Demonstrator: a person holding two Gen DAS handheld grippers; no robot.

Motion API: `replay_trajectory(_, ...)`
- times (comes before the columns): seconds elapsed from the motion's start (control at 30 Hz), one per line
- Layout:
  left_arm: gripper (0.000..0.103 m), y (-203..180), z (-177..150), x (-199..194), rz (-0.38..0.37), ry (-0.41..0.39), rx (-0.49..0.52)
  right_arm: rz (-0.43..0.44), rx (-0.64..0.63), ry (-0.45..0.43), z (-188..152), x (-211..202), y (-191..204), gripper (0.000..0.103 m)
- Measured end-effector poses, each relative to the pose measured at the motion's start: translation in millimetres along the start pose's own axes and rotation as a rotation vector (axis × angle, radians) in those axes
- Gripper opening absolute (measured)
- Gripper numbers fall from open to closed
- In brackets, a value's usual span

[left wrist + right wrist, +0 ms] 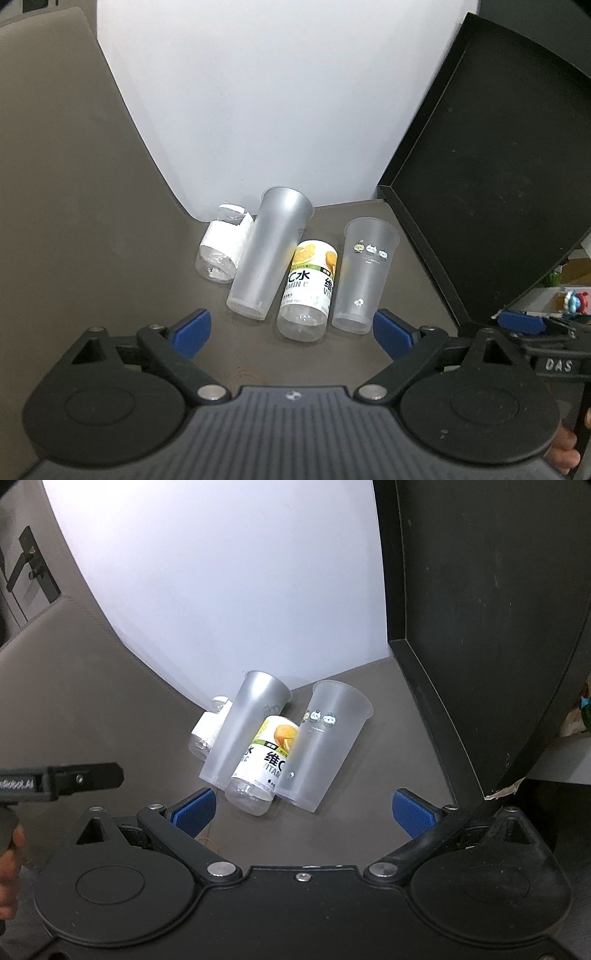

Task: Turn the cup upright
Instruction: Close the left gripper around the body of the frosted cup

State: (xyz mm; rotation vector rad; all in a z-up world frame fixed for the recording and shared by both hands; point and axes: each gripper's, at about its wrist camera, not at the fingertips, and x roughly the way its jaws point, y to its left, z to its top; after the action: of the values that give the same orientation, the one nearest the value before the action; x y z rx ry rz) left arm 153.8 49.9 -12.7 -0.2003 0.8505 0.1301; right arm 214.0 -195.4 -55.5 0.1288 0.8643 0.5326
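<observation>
Nothing flipped yet: both cups are lying on their sides.

Left gripper (291, 332) and right gripper (303, 810) are hovering, jaws apart, empty; at twelve o'clock are lying frosted cup (269, 254), bottle (308, 291), clear cup (364, 273).

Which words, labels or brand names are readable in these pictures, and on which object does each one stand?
"C水", "MIN C": cut-off label text on the orange-label bottle.
"维C", "VITAM": cut-off text on that label, right wrist view.
"DAS": the right claw, seen from the left wrist.
"Robot.AI": a blurred, uncertain reading on the left claw's body, seen from the right wrist.
Small print on the bottle: too small to read.
Printed cup: little pictures, no words.
</observation>
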Motion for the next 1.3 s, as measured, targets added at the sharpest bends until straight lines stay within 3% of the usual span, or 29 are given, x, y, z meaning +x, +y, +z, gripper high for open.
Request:
replay_trajectory(0.17, 0.082, 0, 9, 21, -0.001, 0.013, -0.009, 0.005, 0.028, 0.000, 0, 5, -8, 0.103)
replay_trajectory(0.57, 0.073, 1, 29, 80, 0.012, 0.068, 0.009, -0.022, 0.079, 0.037, -4, 27, -31, 0.103)
replay_trajectory(0.67, 0.073, 0, 34, 92, 0.014, 0.078, 0.019, 0.011, 0.122, 0.053, -3, 30, -35, 0.103)
replay_trajectory(1.3, 0.059, 7, 53, 166, 0.035, 0.154, 0.061, -0.032, 0.128, 0.065, -4, 43, -45, 0.103)
